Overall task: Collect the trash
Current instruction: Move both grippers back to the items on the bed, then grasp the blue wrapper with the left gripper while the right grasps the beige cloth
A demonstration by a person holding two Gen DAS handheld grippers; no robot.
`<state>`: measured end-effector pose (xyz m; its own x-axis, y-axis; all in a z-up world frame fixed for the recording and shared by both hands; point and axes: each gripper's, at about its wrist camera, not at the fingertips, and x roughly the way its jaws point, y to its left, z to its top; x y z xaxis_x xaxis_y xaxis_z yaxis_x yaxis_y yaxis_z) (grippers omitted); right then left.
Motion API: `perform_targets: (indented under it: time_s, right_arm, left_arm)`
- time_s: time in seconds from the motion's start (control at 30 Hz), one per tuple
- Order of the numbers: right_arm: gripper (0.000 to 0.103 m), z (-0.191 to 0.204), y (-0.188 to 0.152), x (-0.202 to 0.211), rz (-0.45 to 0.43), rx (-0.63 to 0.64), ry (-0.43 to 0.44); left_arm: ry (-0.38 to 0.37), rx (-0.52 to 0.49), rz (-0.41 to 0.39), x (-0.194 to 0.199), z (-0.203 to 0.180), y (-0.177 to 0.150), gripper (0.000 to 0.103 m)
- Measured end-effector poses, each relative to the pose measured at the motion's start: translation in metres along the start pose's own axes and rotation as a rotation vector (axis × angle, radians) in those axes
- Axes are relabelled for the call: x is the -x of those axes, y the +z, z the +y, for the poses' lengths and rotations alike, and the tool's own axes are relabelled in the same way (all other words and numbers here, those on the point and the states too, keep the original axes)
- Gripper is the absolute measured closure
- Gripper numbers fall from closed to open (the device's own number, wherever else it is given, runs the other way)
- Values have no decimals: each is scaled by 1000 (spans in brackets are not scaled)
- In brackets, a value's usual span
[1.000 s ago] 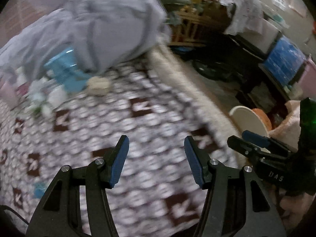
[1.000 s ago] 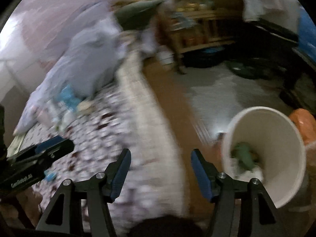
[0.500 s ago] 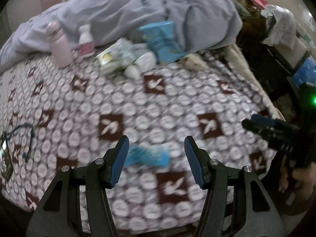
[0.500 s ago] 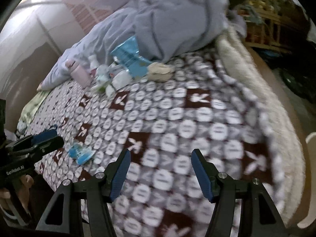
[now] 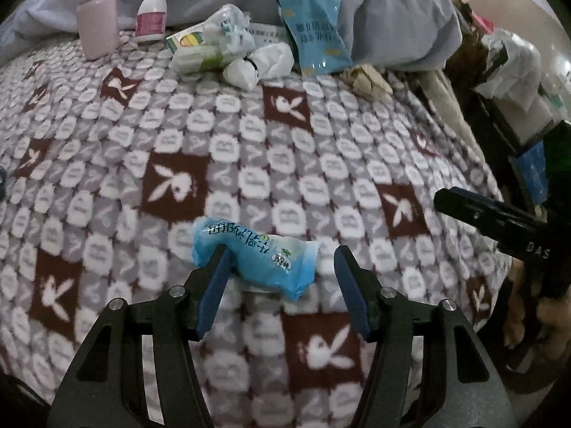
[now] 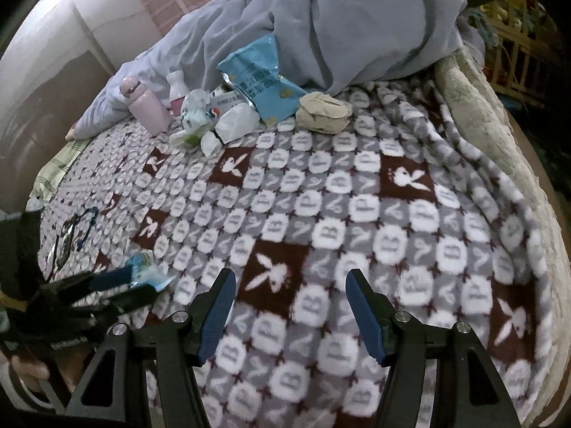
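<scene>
While its jaws close, the left gripper (image 5: 282, 267) straddles a crinkled blue wrapper (image 5: 255, 255) on fleecy blanket (image 5: 249, 135).

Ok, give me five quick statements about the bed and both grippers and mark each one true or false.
1. The small blue wrapper lies between the fingers of the left gripper. True; the jaws are closing and no pad presses it yet.
2. The right gripper holds a tissue. False; it is open over bare blanket.
3. The pink bottle stands upright. True.
4. The large blue snack bag lies at the near edge of the bed. False; it lies at the far side against the grey duvet.
5. The crumpled beige wad lies beside the snack bag. True.
</scene>
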<state>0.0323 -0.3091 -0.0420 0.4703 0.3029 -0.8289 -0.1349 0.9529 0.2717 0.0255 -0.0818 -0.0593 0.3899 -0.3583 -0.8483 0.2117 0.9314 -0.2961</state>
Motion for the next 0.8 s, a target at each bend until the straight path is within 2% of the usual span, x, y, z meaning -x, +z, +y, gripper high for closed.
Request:
perform_targets:
  time_s: [0.03, 0.13, 0.3, 0.4, 0.43, 0.5, 0.57, 0.67, 0.7, 0.73, 0.77, 0.8]
  right_arm:
    - [41, 0, 3, -2, -2, 1, 0]
    - [41, 0, 18, -9, -15, 8, -3]
    - [41, -1, 53, -21, -44, 14, 10]
    - [41, -3, 78, -28, -82, 20, -18]
    - [38, -6, 89, -35, -91, 18, -33]
    - [33, -11, 105, -52, -78, 4, -69]
    - [33, -15, 118, -68, -61, -14, -80]
    - [34, -24, 131, -88, -54, -63, -41]
    - [46, -28, 133, -94, -51, -86, -28]
    - [66, -31, 134, -99, -40, -102, -27]
    - [69, -34, 133, -101, -33, -110, -31]
    - [72, -35, 131, -99, -41, -111, -23]
  left_arm:
    - [-7, 5, -2, -1, 2, 3, 70]
    - [-20, 14, 4, -2, 9, 14, 84]
    - [-46, 10, -27, 4, 16, 36, 92]
    - [-45, 2, -66, 11, 16, 52, 96]
    - [-45, 2, -75, 12, 17, 56, 97]
    - [-60, 9, -87, 12, 19, 66, 97]
    - [-67, 16, -94, 13, 23, 71, 97]
    - [-79, 36, -89, 15, 32, 73, 97]
    - [-90, 44, -85, 16, 35, 73, 97]
    - [-96, 54, -85, 17, 37, 72, 96]
    - [-110, 67, -86, 18, 40, 70, 95]
    - [-118, 73, -80, 19, 41, 67, 88]
